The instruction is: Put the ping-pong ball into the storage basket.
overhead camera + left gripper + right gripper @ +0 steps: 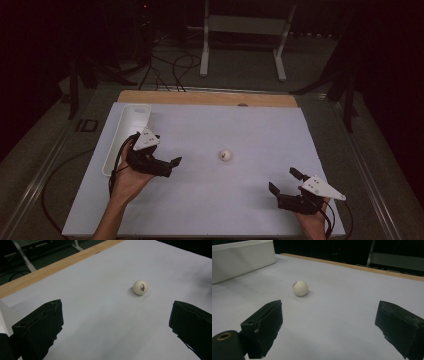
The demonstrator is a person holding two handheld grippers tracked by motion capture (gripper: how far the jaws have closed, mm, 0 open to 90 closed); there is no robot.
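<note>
A small white ball (225, 155) with dark print lies on the pale sheet near the middle of the table. My left gripper (172, 166) is held to its left, jaws wide open and pointing toward it, with nothing between them. In the left gripper view the ball (140, 287) lies ahead, right of centre, beyond the open left gripper (116, 312). At the front right my right gripper (284, 180) is also open and empty. In the right gripper view the ball (300, 288) sits ahead and to the left of the right gripper (329, 310).
A long white tray (127, 137) lies along the sheet's left edge, just behind my left hand, its wall (242, 260) showing in the right gripper view. A wooden strip (207, 98) borders the far edge. Cables (170, 70) and a white stand (245, 25) are on the floor beyond.
</note>
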